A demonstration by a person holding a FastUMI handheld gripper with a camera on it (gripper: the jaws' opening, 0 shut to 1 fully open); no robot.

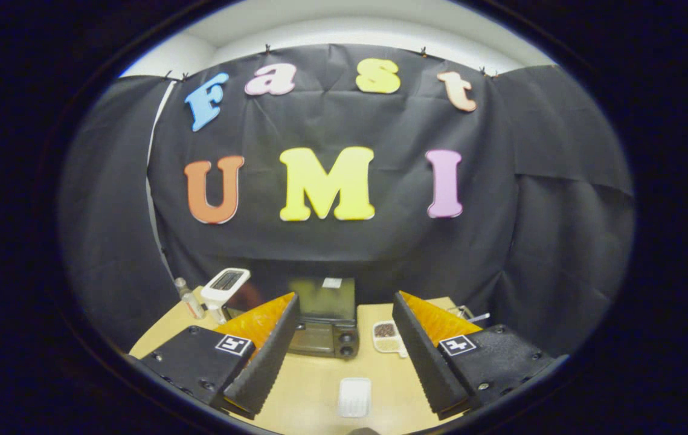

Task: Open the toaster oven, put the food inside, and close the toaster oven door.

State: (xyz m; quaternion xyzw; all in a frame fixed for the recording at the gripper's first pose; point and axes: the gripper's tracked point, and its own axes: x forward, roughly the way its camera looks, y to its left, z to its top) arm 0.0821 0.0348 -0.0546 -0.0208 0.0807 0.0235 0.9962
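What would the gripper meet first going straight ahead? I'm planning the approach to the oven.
Probably the toaster oven, straight beyond the open gripper; its door looks shut. The small white tray lies lower, on the table, though depth is unclear.

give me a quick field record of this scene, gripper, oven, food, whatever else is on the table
gripper: open, fingers spread, holding nothing
toaster oven: beyond the fingers, at the table's far side, door shut
white tray: on the table between the fingers
food dish: right of the oven
white appliance: left of the oven
task stage: not started
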